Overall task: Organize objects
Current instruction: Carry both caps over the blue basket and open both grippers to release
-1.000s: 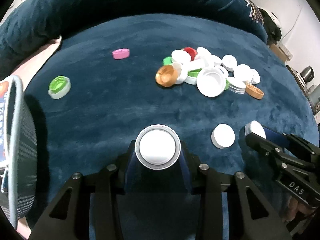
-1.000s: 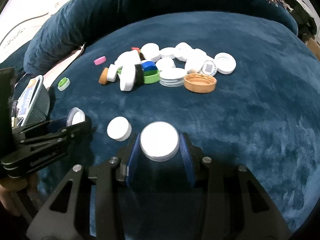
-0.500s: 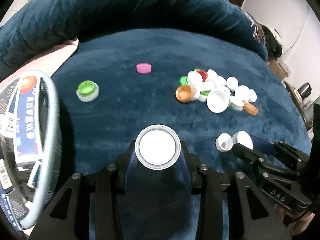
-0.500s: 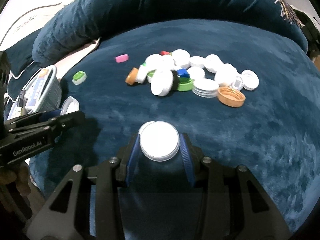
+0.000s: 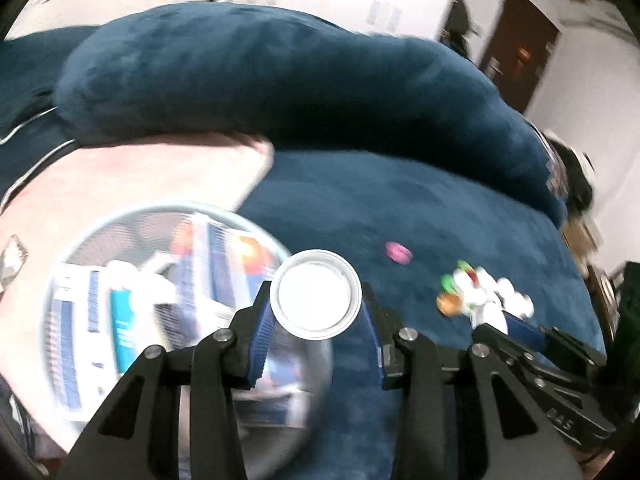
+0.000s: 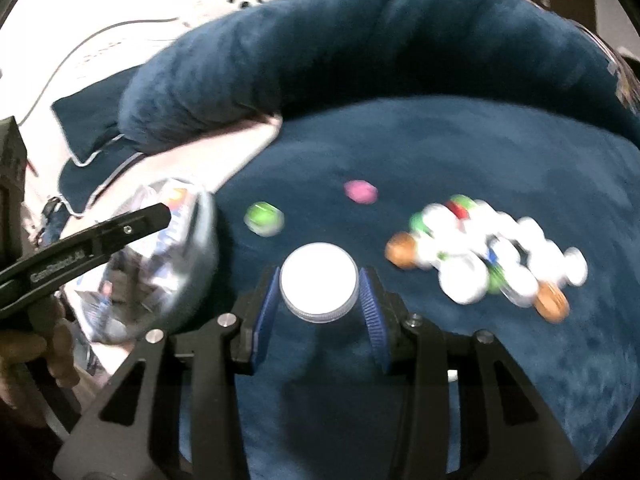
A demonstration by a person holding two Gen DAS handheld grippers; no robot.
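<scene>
A dark blue plush bed [image 5: 400,208] fills the left wrist view. The left gripper [image 5: 316,308], jaws closed on a white cap [image 5: 316,300], hangs over the near rim of a mesh basket [image 5: 80,240] at left; best to move further over the opening before letting go.

In the right wrist view, the right gripper [image 6: 319,292] holds another white lid [image 6: 319,282], level above the bed, the cap pile [image 6: 488,256] to its right.

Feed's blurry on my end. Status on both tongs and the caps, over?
Left tongs shut on a round white plastic cap, over the silver mesh basket. Right tongs shut on another white cap. Path clear.
</scene>
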